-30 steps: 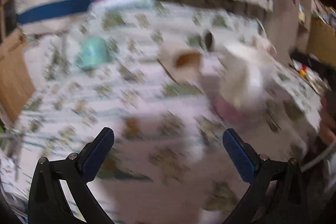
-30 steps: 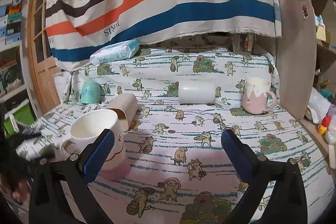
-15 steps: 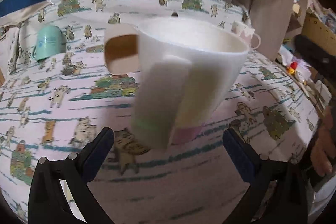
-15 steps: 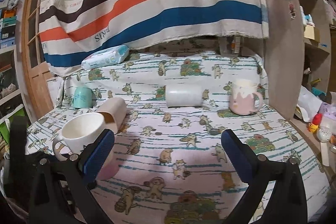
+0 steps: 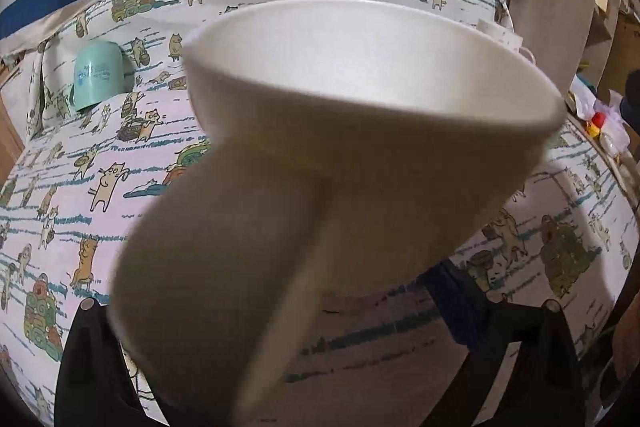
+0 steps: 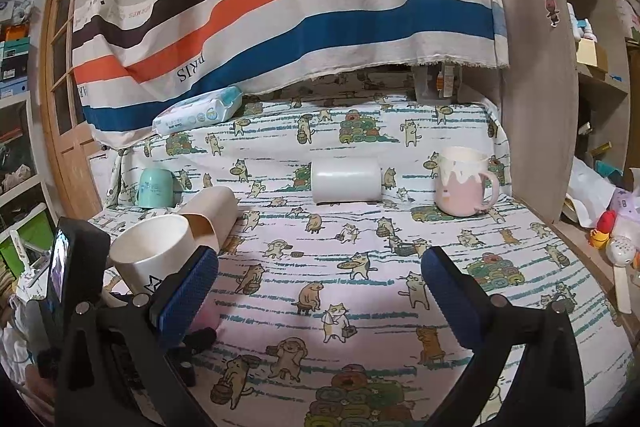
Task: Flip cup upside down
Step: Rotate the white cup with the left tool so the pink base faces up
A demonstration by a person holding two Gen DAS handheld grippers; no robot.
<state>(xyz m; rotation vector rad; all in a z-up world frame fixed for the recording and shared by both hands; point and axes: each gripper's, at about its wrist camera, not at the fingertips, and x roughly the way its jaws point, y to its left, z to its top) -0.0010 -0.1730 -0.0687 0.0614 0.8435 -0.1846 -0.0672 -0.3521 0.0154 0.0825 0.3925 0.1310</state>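
A white mug (image 5: pixel 360 155) with a pink base stands upright on the cat-print cloth and fills the left wrist view, its handle (image 5: pixel 224 287) facing the camera. My left gripper (image 5: pixel 276 311) is open, its jaws on either side of the mug; the left fingertip is hidden behind the handle. The same mug (image 6: pixel 150 251) shows at the lower left of the right wrist view, with the left gripper's body beside it. My right gripper (image 6: pixel 320 283) is open and empty above the cloth.
A beige cup (image 6: pixel 212 213) lies on its side behind the mug. A teal cup (image 6: pixel 154 187) stands upside down at the back left. A white cup (image 6: pixel 346 181) lies on its side mid-table. A pink-and-white mug (image 6: pixel 464 187) stands upright at right. A wipes pack (image 6: pixel 196 113) lies at the back.
My left gripper has moved in close to the white mug, which now sits between its jaws. My right gripper has drifted slightly and stays open.
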